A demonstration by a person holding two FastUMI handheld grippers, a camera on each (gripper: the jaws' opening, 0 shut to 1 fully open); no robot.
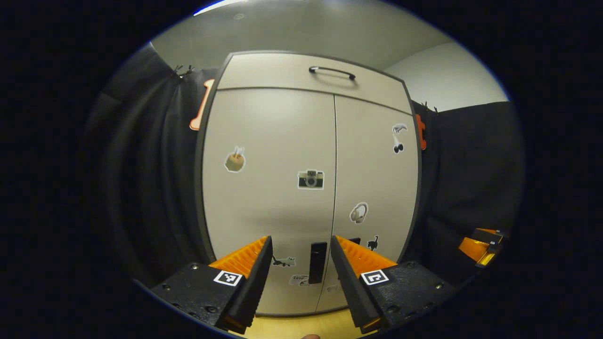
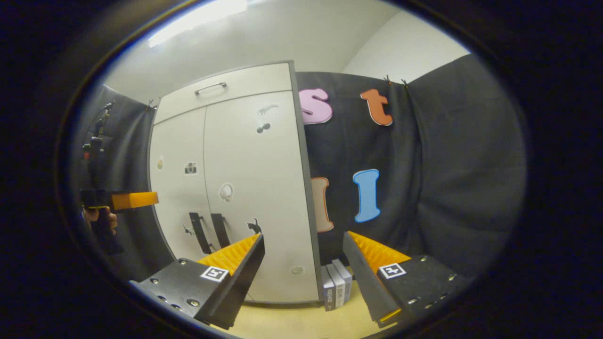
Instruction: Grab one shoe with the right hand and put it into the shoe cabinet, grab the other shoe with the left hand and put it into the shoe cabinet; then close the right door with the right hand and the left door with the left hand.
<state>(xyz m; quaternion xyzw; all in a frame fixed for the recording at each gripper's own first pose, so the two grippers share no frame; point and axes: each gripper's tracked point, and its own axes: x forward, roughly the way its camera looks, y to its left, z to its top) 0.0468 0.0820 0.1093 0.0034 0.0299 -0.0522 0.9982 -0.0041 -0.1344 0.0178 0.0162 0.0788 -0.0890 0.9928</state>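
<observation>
Left gripper [image 1: 301, 263] agape, empty | right gripper [image 2: 304, 263] agape, empty | shoe cabinet [image 1: 264, 188] doors flush; stiff, light panels, handles [image 1: 317, 262] at 6 o'clock

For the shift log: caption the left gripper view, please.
Open left gripper faces the shoe cabinet, both its doors shut.

Overhead ceiling light [image 2: 198, 21] is glaring at the top of the right gripper view, blowing out white. The pale shoe cabinet [image 1: 273, 141] is reflecting a soft sheen, evenly lit and sharp. Black cloth [image 2: 452, 165] is sinking into dim shadow. Fisheye distortion is bowing cabinet edges; rims are darkening and softening.
</observation>
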